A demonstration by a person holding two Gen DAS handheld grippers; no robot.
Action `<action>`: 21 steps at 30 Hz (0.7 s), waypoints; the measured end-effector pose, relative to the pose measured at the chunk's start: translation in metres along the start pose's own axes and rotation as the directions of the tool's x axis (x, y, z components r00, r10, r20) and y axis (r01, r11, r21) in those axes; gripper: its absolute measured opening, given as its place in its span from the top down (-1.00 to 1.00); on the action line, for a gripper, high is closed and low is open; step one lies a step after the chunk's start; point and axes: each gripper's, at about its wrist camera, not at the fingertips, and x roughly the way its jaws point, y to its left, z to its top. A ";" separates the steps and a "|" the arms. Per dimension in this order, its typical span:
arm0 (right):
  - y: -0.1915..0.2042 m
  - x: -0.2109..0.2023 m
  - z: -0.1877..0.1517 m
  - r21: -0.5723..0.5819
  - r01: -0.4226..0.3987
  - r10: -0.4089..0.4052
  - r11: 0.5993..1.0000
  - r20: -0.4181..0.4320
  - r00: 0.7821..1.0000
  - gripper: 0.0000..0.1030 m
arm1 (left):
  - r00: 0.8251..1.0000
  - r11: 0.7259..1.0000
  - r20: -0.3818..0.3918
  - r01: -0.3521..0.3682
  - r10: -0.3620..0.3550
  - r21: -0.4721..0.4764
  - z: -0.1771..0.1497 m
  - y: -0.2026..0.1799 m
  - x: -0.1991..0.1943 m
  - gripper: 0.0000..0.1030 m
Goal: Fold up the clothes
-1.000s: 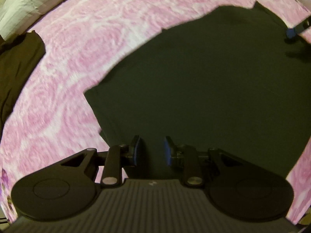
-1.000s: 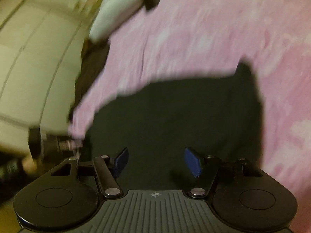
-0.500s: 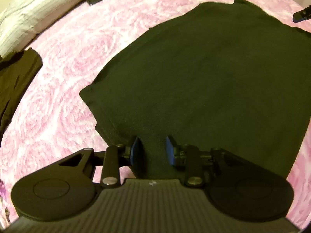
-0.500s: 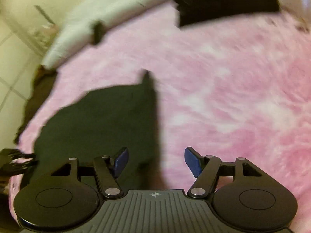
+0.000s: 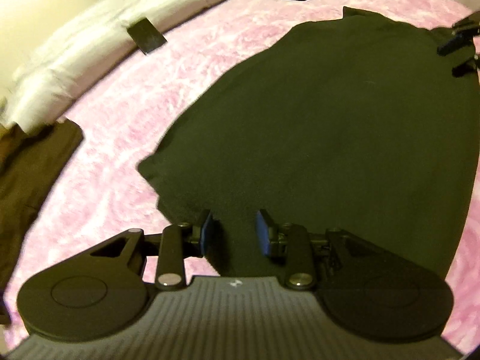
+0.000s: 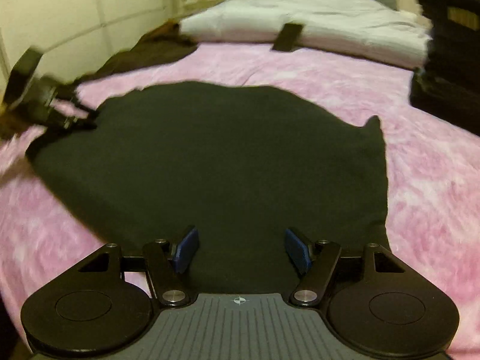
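A dark green-black garment (image 5: 315,126) lies spread flat on the pink bed cover (image 5: 114,138); it also shows in the right wrist view (image 6: 216,162). My left gripper (image 5: 235,232) is over the garment's near edge, jaws narrowly apart with cloth between them, not clearly pinched. My right gripper (image 6: 240,250) is wide open over the garment's opposite edge, holding nothing. Each gripper shows in the other's view: the right one in the left wrist view (image 5: 459,42), the left one in the right wrist view (image 6: 54,111).
A white pillow or duvet (image 5: 105,39) lies along the bed's far side with a dark flat object (image 5: 147,34) on it. A brown garment (image 5: 33,162) lies at the left edge. A stack of folded dark clothes (image 6: 447,54) sits at the right.
The right gripper swung from facing the pink cover to facing across the garment. The left gripper pulled back and tilted up, showing more of the bed; its jaws opened slightly.
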 end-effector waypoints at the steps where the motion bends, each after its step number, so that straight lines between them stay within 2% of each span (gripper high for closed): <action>1: 0.004 -0.002 -0.001 -0.005 0.020 -0.020 1.000 0.014 1.000 -0.31 | 0.999 0.999 0.009 -0.037 0.037 0.022 -0.001 -0.007 -0.007 0.45; 3: 0.016 -0.012 -0.010 -0.033 0.076 -0.075 0.997 0.050 0.996 -0.31 | 0.997 0.996 0.029 -0.079 0.078 0.035 -0.005 -0.022 -0.027 0.43; 5: 0.027 -0.022 -0.022 -0.047 0.123 -0.120 0.991 0.066 0.991 -0.31 | 0.998 0.998 0.024 -0.067 0.066 0.008 -0.014 -0.036 -0.046 0.40; 7: 0.031 -0.038 -0.028 -0.005 0.140 -0.139 0.990 0.073 0.988 -0.31 | 0.997 0.997 0.016 -0.070 0.069 0.042 -0.025 -0.054 -0.062 0.33; 9: 0.035 -0.053 -0.034 0.037 0.155 -0.158 0.987 0.079 0.984 -0.31 | 0.997 0.993 -0.024 -0.073 0.076 0.095 -0.042 -0.068 -0.069 0.31; 12: 0.041 -0.077 -0.044 0.100 0.178 -0.187 0.979 0.087 0.978 -0.31 | 0.988 0.981 -0.049 -0.137 0.145 0.140 -0.057 -0.085 -0.085 0.31; 13: 0.043 -0.084 -0.047 0.119 0.185 -0.196 0.975 0.090 0.976 -0.31 | 0.987 0.976 -0.036 -0.152 0.159 0.153 -0.060 -0.091 -0.093 0.30; 14: 0.049 -0.092 -0.047 0.087 0.173 -0.182 0.981 0.109 0.977 -0.31 | 0.984 0.969 -0.016 -0.174 0.180 0.178 -0.061 -0.100 -0.101 0.30; 16: 0.062 -0.098 -0.048 -0.009 0.201 -0.199 0.980 0.109 0.974 -0.31 | 0.977 0.948 0.031 -0.212 0.211 0.235 -0.063 -0.118 -0.113 0.26; 18: 0.074 -0.101 -0.049 -0.116 0.224 -0.212 0.968 0.105 0.972 -0.31 | 0.974 0.925 0.068 -0.225 0.214 0.307 -0.062 -0.138 -0.114 0.19; 21: 0.085 -0.089 -0.053 -0.324 0.284 -0.273 0.902 0.079 0.959 -0.31 | 0.971 0.875 0.101 -0.237 0.215 0.422 -0.060 -0.161 -0.100 0.09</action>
